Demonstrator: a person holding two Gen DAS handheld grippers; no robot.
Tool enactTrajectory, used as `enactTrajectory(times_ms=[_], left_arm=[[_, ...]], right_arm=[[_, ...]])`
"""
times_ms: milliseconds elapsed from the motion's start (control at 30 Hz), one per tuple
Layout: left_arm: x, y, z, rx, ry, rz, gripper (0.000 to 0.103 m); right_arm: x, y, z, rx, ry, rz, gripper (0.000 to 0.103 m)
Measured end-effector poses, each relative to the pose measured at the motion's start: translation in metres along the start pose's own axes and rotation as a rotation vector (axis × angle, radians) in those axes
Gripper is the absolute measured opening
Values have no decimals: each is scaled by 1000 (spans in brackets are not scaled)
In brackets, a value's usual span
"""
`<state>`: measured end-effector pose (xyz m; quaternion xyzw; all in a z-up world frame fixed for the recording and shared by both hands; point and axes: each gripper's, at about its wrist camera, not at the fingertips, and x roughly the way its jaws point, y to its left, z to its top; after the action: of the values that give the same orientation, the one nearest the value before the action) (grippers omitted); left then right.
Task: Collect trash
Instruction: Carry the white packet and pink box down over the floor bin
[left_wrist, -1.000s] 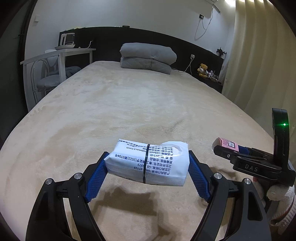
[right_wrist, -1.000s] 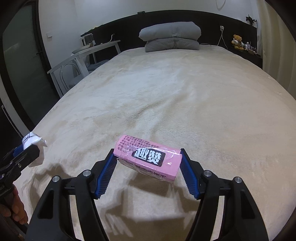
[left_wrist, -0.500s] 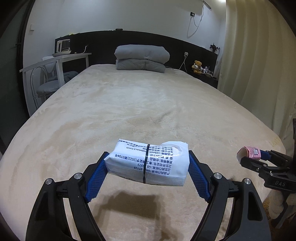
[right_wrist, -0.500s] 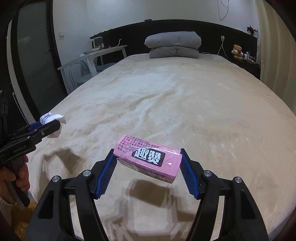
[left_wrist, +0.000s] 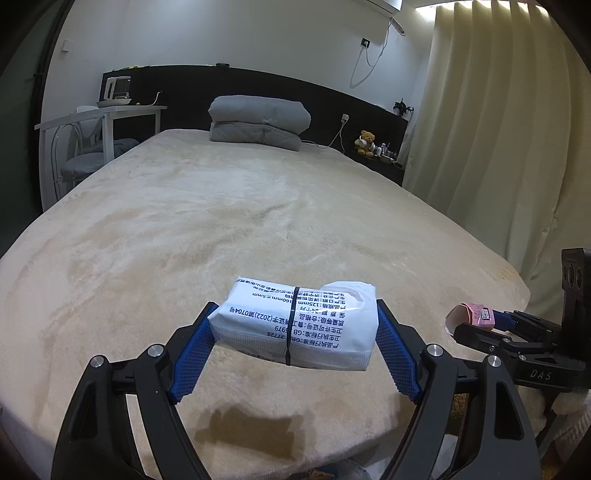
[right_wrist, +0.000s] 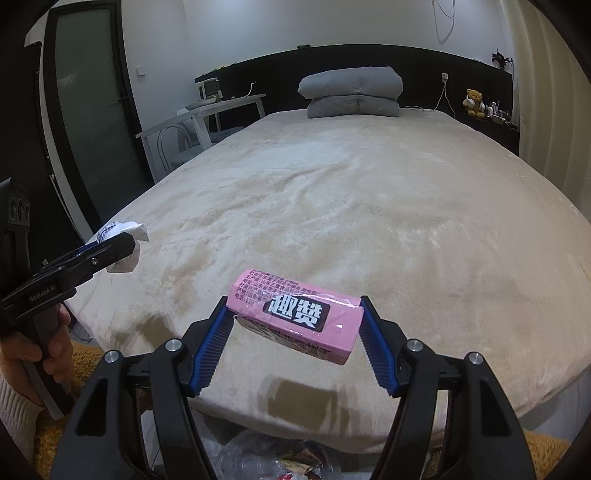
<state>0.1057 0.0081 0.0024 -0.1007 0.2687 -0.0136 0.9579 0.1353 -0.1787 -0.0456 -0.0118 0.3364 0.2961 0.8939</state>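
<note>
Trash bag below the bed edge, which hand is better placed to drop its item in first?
Probably right: its gripper holds the pink pack nearly over the clear bag, which its view shows more fully than the left wrist view.

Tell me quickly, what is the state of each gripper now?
Left gripper: closed on the white tissue pack, held above the bed.
Right gripper: closed on the pink box.

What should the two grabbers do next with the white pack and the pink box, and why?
Probably lower both toward the clear plastic bag of rubbish that shows just below the bed's foot edge. The left gripper is shut on the white printed tissue pack and the right gripper on the pink cardboard box, both held above the beige plush bed cover, so only dropping them remains.
</note>
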Motion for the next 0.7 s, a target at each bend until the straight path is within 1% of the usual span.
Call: enactTrajectory(times_ms=[267, 500, 700], left_arm=[[-13, -28, -39, 3, 54, -78, 80], [-16, -43, -66, 17, 121, -141, 80], [-13, -44, -95, -43, 211, -195, 80]], right_arm=[[-27, -3, -42, 15, 28, 15, 67], [-31, -1, -69, 3, 78, 30, 67], [-24, -3, -86, -6, 142, 34, 67]])
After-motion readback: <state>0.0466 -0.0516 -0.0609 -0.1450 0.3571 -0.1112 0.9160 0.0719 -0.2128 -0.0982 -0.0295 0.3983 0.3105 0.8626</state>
